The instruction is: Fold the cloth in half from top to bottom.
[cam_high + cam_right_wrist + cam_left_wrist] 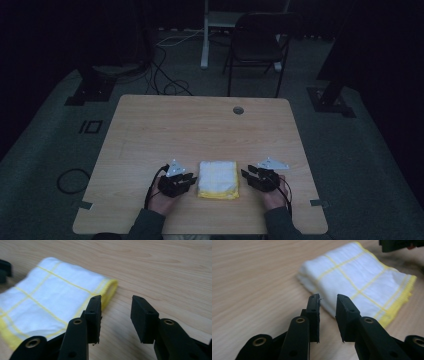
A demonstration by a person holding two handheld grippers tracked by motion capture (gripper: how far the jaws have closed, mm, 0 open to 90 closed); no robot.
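A: Where is the folded white cloth with yellow grid lines [218, 179]?

B: On the wooden table [200, 125], near its front edge, lying flat between the two tools.

A: Left gripper [327, 305]?

B: Just left of the cloth, jaws parted, nothing between them; the cloth's near edge lies just beyond the tips.

A: Right gripper [116, 305]?

B: Just right of the cloth, jaws wider apart, empty, over bare table beside the yellow hem.

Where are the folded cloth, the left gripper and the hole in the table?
Folded white cloth with yellow stripes [218, 178], high view, its top face.
Left gripper [327, 305], left gripper view, between its fingers.
Round grey table hole [238, 110], high view, its centre.
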